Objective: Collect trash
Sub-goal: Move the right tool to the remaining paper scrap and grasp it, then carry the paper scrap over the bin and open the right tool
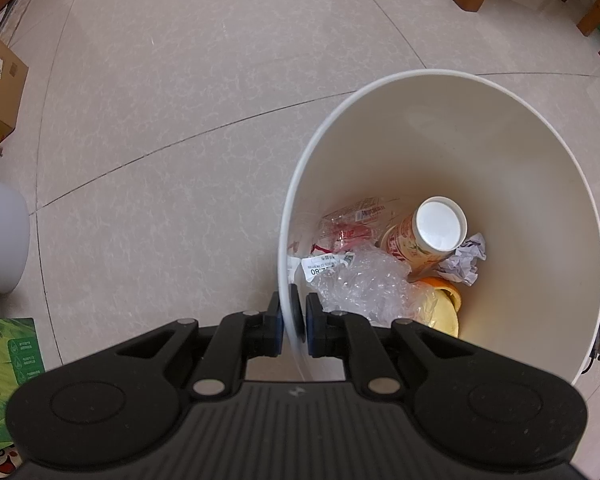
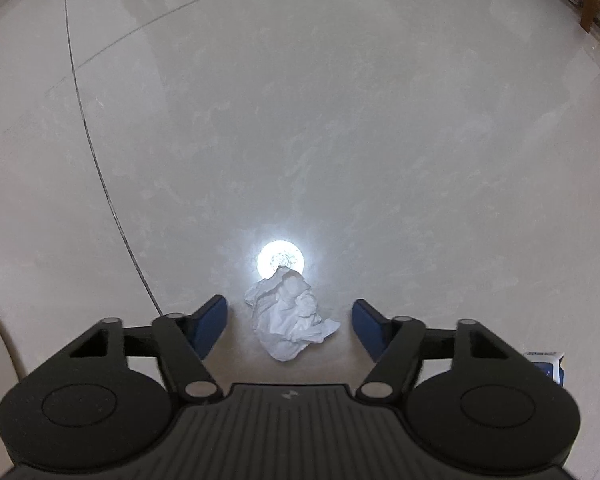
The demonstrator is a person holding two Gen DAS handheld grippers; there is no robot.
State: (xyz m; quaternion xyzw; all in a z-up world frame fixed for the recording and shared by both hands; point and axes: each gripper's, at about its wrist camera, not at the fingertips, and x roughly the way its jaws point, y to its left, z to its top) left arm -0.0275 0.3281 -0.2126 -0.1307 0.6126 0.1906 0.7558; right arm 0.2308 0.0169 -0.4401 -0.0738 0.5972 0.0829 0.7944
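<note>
- Right gripper has its blue fingers spread apart, one on each side of a crumpled white tissue, not touching it.
- The tissue is a wrinkly wad lying on the pale tiled floor, right below a bright round glare spot.
- Left gripper is clamped tight on the rim of the white trash bin.
- Inside the bin: a paper cup, bubble wrap, a crumpled paper ball and an orange peel.
</note>
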